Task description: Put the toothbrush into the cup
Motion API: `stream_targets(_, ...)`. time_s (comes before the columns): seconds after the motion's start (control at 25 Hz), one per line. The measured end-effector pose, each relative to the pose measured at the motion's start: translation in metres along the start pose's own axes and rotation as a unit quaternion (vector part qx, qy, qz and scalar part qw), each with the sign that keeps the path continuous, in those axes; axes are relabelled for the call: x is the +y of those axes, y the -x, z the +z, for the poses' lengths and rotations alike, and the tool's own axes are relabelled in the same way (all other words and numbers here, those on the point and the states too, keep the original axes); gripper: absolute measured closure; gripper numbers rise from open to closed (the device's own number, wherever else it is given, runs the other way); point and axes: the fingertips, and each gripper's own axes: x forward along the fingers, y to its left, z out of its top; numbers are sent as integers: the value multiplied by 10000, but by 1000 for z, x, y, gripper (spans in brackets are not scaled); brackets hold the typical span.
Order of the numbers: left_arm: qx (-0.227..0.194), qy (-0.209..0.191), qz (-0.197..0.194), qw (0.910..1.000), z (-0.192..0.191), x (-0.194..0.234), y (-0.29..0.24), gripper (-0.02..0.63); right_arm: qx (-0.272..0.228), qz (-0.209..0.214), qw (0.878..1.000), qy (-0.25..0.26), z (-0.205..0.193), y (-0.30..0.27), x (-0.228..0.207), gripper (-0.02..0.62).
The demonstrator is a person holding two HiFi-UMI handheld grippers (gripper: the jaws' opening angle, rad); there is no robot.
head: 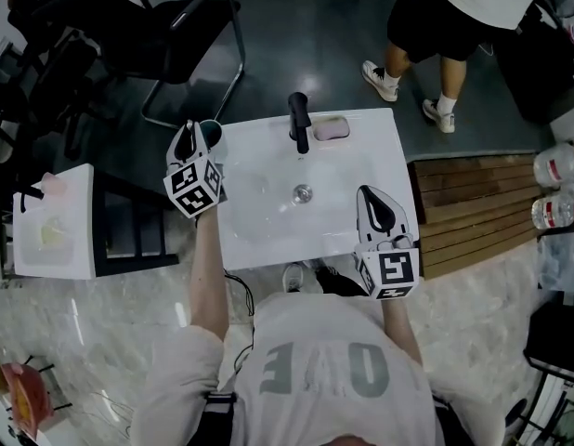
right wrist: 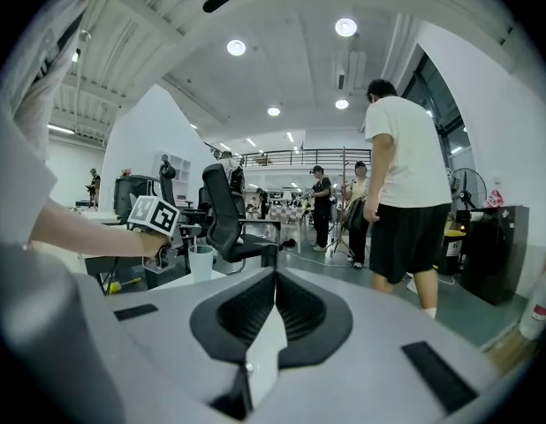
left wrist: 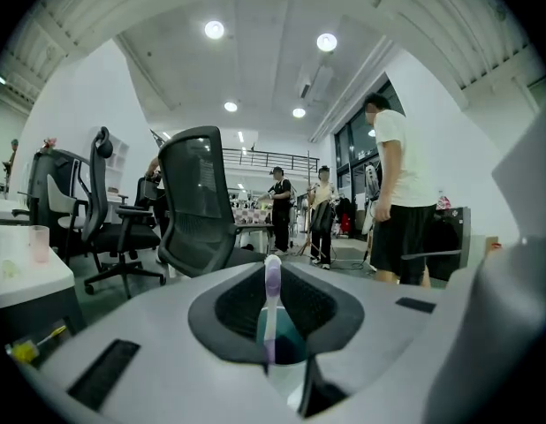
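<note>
A person with a hand-held gripper in each hand stands at a white counter (head: 259,235) with a black faucet (head: 299,121) at its far edge. Well to the left of the faucet, the left gripper (head: 187,139) sits just beside the cup (head: 214,134). Its fingers (left wrist: 229,312) are closed on the toothbrush (left wrist: 271,299), which stands upright between them with its lilac head uppermost. In the left gripper view a round teal shape shows directly behind the lower part of the handle. This is apparently the mouth of the cup, so the brush looks poised at or just inside the rim. No view shows whether its lower end touches the bottom.

On that reading the task is close to its end. The brush is in hand and has been brought to the cup. What is left is to lower it fully, open the fingers and draw the gripper clear without tipping the cup.

Just right of the faucet, a pink bar of soap (head: 331,128) lies on the counter. Further right of the faucet and nearer the person, the right gripper (head: 369,201) hangs idle, its fingers pressed together with nothing between them. Beyond the faucet to the right, a bystander (head: 436,17) in a white shirt and dark shorts stands on the floor
</note>
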Motion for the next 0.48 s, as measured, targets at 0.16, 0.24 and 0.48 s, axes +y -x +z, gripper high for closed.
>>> stream_targets(0.16, 40, 11, 49, 10000, -5, 0, 0, 537, 18, -27, 10000, 1, -1, 2, 0, 565)
stream_targets(0.24, 24, 15, 62, 10000, -7, 1, 0, 537, 26, -26, 10000, 0, -2, 2, 1, 565)
stream_targets(0.48, -109, 95, 139, 9998, -4, 4, 1, 535, 17, -15, 10000, 11, -1, 2, 2, 565)
